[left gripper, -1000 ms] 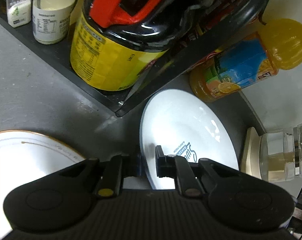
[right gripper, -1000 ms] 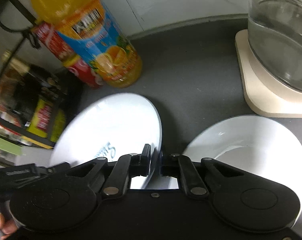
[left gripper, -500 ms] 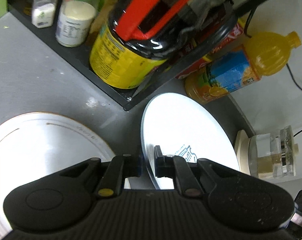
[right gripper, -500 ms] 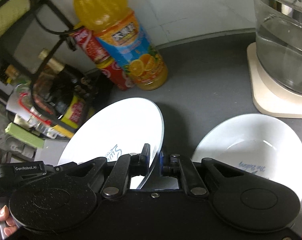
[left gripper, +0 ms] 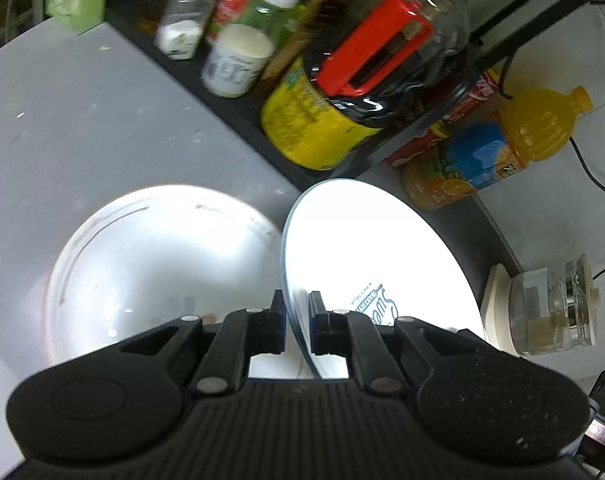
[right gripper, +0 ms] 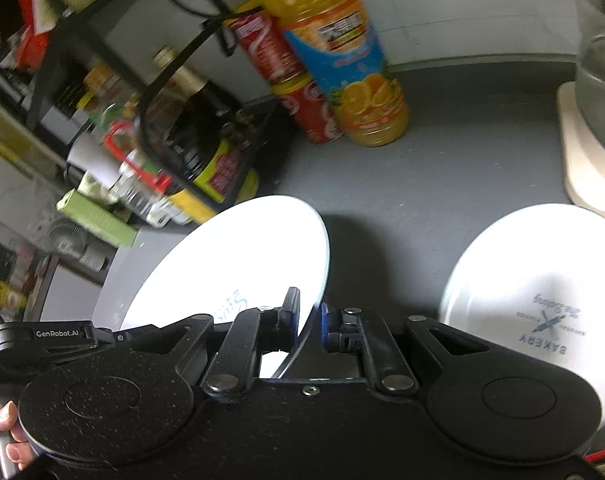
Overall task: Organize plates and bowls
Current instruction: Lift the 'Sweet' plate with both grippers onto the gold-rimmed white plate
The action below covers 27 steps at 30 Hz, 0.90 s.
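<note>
A white plate with blue lettering point(left gripper: 366, 248) is held tilted above the grey counter by both tools. My left gripper point(left gripper: 296, 320) is shut on its near rim. In the right wrist view the same plate point(right gripper: 242, 264) is pinched at its right edge by my right gripper point(right gripper: 310, 320), also shut. A larger white plate with a brown rim point(left gripper: 154, 264) lies flat on the counter, to the left of and below the held one. A white bowl printed "BAKERY" point(right gripper: 534, 280) sits on the counter to the right of the right gripper.
A black rack point(left gripper: 230, 120) with jars and bottles runs along the back left. An orange juice bottle point(right gripper: 342, 60) and a red can point(right gripper: 302, 108) stand by the wall. A glass kettle on a cream base point(left gripper: 550, 308) sits at the right. A hand point(right gripper: 2, 428) shows at the lower left.
Both grippers have risen and drawn back from the rack with the lettered plate in them. The brown-rimmed plate has come further into the left wrist view.
</note>
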### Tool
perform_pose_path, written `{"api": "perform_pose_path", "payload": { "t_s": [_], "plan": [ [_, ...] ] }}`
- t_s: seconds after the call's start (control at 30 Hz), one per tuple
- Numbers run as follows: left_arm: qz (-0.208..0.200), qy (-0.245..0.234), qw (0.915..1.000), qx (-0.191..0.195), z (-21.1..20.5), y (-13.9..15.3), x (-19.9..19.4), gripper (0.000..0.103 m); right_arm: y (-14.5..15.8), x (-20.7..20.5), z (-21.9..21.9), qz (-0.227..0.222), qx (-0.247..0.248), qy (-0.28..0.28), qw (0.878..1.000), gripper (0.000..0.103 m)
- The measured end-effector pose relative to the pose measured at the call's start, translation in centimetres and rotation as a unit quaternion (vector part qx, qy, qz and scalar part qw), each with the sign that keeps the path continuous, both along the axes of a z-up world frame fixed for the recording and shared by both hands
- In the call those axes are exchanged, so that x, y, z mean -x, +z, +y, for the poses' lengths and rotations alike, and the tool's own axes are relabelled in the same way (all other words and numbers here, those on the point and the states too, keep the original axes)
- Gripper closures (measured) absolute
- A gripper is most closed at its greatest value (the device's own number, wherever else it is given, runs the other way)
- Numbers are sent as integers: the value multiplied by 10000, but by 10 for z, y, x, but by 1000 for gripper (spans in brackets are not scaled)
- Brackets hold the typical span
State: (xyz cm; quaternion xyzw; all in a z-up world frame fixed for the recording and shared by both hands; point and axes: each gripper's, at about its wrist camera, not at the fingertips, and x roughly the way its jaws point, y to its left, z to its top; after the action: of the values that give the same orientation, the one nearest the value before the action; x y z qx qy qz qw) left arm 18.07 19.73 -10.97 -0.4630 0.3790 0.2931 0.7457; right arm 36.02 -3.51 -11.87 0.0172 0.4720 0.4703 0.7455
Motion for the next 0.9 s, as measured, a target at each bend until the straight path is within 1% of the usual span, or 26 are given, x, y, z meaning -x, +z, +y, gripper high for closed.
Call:
{"api": "perform_pose_path", "payload": {
  "t_s": [0.1, 0.23, 0.47, 0.6, 0.9],
  "plan": [
    [38, 175, 9998, 6, -6, 1, 16, 94, 0, 4, 5, 124, -43, 125, 9998, 93],
    [66, 458, 9989, 60, -12, 2, 35, 94, -1, 13, 13, 109, -48, 361, 9993, 93],
    [144, 810, 9966, 34, -14, 5, 64, 94, -6, 30, 27, 126, -14, 693, 9975, 93],
    [201, 942, 9953, 55, -14, 2, 77, 94, -10, 34, 34, 188, 36, 785, 9967, 93],
    [215, 1106, 9933, 249, -12, -15, 94, 94, -11, 42, 44, 82, 181, 926, 9955, 93]
  ]
}}
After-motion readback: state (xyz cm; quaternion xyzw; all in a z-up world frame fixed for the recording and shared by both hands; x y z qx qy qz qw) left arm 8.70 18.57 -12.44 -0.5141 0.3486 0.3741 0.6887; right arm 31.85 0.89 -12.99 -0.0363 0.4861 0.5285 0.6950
